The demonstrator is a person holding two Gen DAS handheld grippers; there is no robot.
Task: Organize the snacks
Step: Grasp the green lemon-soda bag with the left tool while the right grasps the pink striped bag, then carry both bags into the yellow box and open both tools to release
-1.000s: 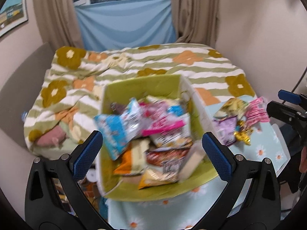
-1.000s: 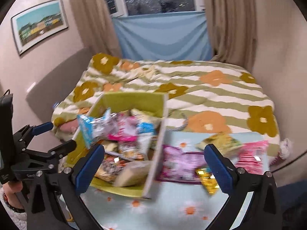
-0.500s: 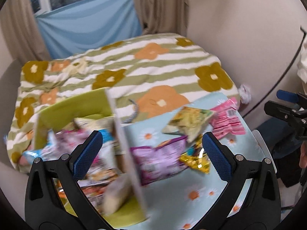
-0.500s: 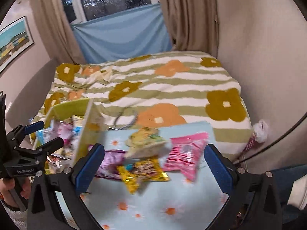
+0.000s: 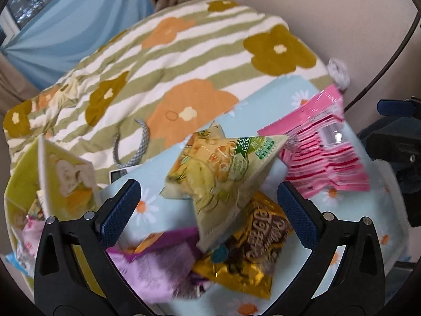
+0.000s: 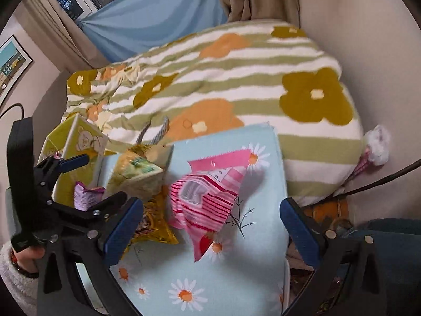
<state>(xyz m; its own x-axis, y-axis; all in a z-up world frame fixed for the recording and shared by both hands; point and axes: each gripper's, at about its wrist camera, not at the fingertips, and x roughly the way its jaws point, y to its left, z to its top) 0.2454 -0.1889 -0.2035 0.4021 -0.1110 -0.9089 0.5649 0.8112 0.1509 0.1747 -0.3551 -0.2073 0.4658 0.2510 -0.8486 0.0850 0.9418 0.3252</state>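
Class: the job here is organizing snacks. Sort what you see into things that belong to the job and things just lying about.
Job: green snack packet, pink striped packet, gold packet, purple packet, yellow-green box.

Lying about: flowered blanket, grey cord, framed picture.

Four snack bags lie on the daisy cloth at frame centre: a yellow-green bag (image 5: pixel 223 173) tilted atop a gold bag (image 5: pixel 250 250), a purple bag (image 5: pixel 155 266) lower left, a pink striped bag (image 5: pixel 323 152) at right. A green box (image 5: pixel 47 173) of snacks sits far left.
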